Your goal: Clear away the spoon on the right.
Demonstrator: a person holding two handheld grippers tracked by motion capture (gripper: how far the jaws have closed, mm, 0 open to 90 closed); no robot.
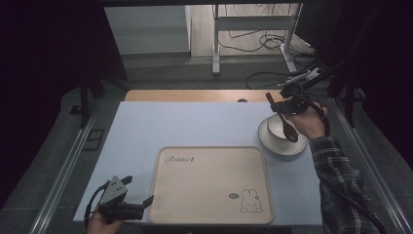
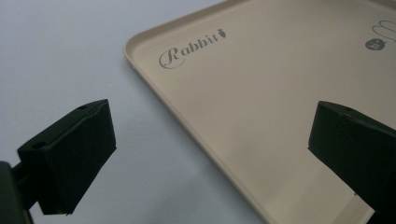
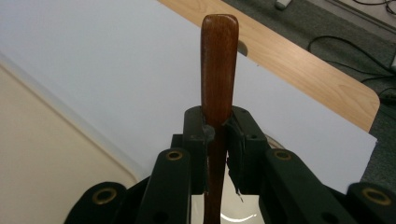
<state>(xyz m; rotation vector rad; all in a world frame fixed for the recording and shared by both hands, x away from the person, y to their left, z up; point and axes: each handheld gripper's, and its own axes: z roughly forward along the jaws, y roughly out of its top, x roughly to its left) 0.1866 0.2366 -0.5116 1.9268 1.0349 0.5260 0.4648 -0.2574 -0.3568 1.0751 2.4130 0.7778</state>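
Holding: your right gripper (image 1: 278, 104) pinches the wooden spoon (image 1: 287, 127) by its handle, jaws pressed on it, spoon head hanging over the white bowl (image 1: 275, 127).
Bowl: sits on a white plate (image 1: 266, 142), right of the beige tray (image 1: 209, 214).
Left gripper (image 1: 139, 202): jaws spread, nothing between them, low beside the tray's near-left corner.
Risk: handle looks thin in the pads; tilt it and the spoon may twist or slip.
Risk: swing low and you may clip the bowl rim.

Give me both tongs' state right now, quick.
Left tongs: open, holding nothing, poised over the near left edge of the beige tray.
Right tongs: closed on the wooden spoon handle, above the white bowl.
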